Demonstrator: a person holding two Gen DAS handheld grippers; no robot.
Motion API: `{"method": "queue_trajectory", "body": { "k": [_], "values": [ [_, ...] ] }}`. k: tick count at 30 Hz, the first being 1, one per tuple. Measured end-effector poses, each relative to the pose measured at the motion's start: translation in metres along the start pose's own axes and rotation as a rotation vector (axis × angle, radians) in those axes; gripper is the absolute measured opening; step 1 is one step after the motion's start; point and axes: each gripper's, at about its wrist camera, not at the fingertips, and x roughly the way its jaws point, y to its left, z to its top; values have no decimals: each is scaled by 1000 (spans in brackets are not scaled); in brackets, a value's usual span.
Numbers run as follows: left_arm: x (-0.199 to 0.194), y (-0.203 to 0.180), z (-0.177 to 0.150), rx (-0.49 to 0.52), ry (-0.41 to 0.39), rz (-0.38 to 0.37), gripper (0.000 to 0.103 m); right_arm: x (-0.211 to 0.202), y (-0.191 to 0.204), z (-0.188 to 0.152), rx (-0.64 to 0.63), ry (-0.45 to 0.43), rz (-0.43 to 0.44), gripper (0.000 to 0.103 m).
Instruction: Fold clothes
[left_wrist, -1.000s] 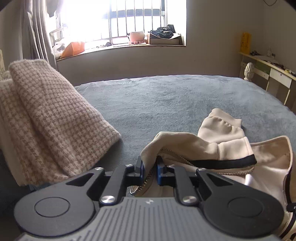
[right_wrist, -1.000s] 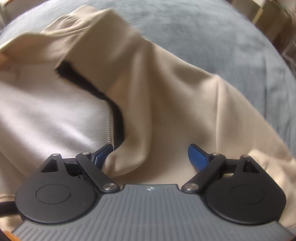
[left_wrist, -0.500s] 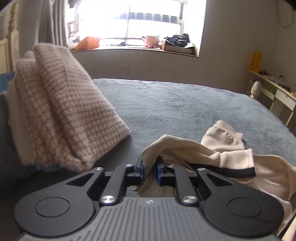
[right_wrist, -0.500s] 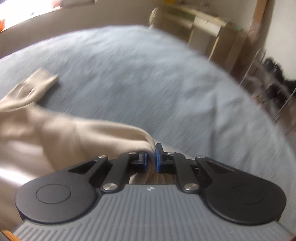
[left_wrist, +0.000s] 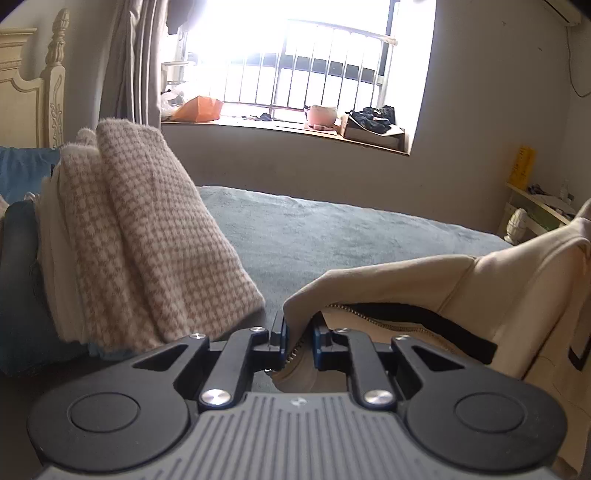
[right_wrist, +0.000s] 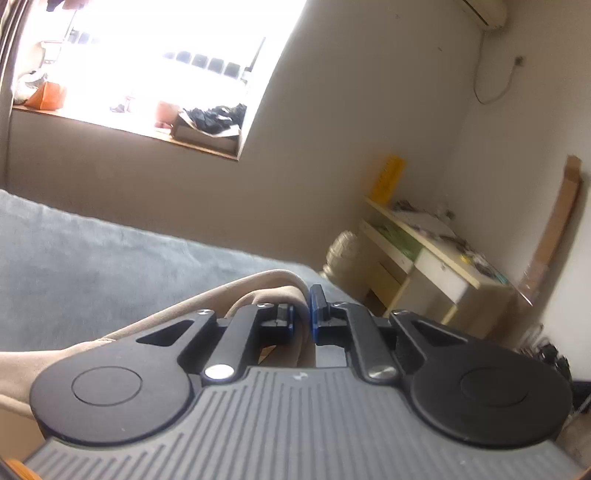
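While pinched, beige zip jacket (left_wrist: 424, 280), lifted taut

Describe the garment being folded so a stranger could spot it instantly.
Start at the grey-blue bed under the barred window. The beige zip jacket rises at its near edge; unlike the houndstooth stack, it is plain, with a black-edged metal zipper.

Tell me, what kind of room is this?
It looks like a bedroom. There is a bed with a carved headboard, a desk by the wall, and a barred window with a curtain.
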Motion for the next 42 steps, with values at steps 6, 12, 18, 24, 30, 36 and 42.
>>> {"method": "queue_trajectory", "body": {
  "k": [6,12,18,24,30,36,42],
  "values": [
    [68,-1,3,-23,151,78,15,78,48,2,-29,144,98,10],
    [108,0,-9,1,282,100,25,129,88,-61,-93,527,267,46],
    [100,0,-9,52,255,113,69,70,75,-93,-105,480,381,65],
    [70,-18,-13,106,231,100,73,-20,100,-113,-101,423,750,83],
    [14,-53,-32,120,238,-79,70,-60,166,-147,-306,429,765,83],
    [-8,-115,-88,221,437,-343,68,-28,159,-162,-27,539,691,7],
    [-11,-139,-105,216,484,-407,60,-50,36,-138,503,375,589,5]
  ]
}}
